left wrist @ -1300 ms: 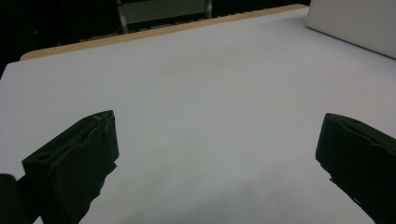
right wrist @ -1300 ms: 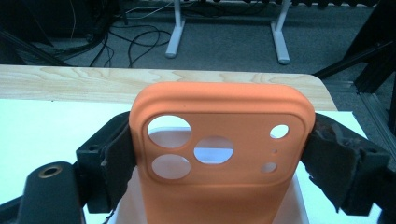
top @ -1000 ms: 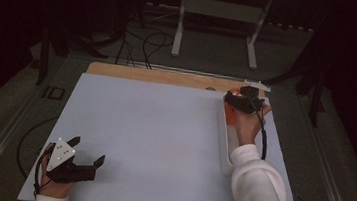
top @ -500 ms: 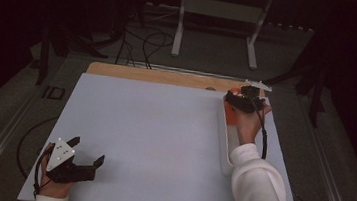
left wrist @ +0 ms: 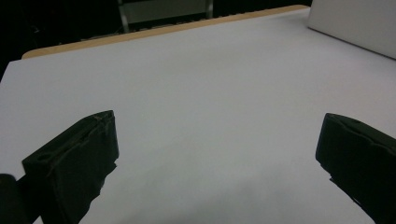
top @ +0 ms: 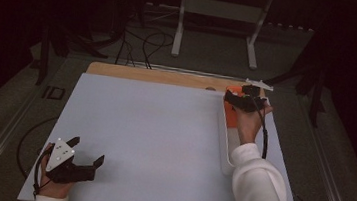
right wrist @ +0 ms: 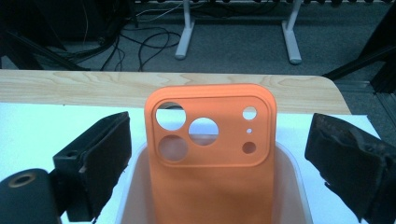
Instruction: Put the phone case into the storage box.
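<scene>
An orange phone case (right wrist: 210, 158) with camera cutouts leans upright in the far end of a long white tray (right wrist: 289, 172). My right gripper (right wrist: 219, 140) straddles it. Its jaws have just been opening, and both pads now stand apart from the case's edges. In the high view the right gripper (top: 241, 100) hovers over the case (top: 232, 117) at the tray's (top: 224, 148) far end, at the back right. My left gripper (top: 87, 149) rests open near the front left corner. Only bare white surface lies between its jaws (left wrist: 217, 149).
A white board (top: 163, 129) covers the wooden table, whose far edge (top: 159, 76) shows as a strip. Beyond it stand a metal stand (top: 214, 29) and floor cables (top: 147, 42). The surroundings are dark.
</scene>
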{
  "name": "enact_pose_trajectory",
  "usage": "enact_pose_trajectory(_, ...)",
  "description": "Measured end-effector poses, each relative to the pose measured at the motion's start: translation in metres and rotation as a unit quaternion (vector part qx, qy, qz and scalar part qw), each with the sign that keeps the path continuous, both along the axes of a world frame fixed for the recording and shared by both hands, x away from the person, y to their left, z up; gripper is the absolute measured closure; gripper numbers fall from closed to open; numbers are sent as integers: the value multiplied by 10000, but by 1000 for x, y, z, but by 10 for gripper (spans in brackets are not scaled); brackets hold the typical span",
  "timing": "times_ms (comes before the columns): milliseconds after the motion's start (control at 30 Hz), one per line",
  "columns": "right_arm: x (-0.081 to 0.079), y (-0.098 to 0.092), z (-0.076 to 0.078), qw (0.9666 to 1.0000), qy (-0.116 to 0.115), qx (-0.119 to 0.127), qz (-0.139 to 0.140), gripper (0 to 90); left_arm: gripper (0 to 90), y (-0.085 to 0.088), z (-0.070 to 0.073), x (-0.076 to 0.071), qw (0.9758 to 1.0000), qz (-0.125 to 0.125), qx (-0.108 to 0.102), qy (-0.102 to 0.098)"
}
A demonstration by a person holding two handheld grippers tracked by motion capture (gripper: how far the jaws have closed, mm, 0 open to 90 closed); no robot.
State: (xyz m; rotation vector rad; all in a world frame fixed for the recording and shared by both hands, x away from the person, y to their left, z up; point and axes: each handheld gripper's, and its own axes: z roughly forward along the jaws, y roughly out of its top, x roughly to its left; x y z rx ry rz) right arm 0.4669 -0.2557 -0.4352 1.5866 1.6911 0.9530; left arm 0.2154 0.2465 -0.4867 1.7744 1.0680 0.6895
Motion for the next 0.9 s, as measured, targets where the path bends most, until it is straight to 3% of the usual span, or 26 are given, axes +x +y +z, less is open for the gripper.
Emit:
enact_pose_trajectory(733,-12,-1,11,9992,-226,75,325,75,0,0,1,0,10000,10,-3,-22)
enact_pose_trajectory(900,-18,0,12,9982,-269,99,521,75,0,-1,1,0,10000,0,2,-15)
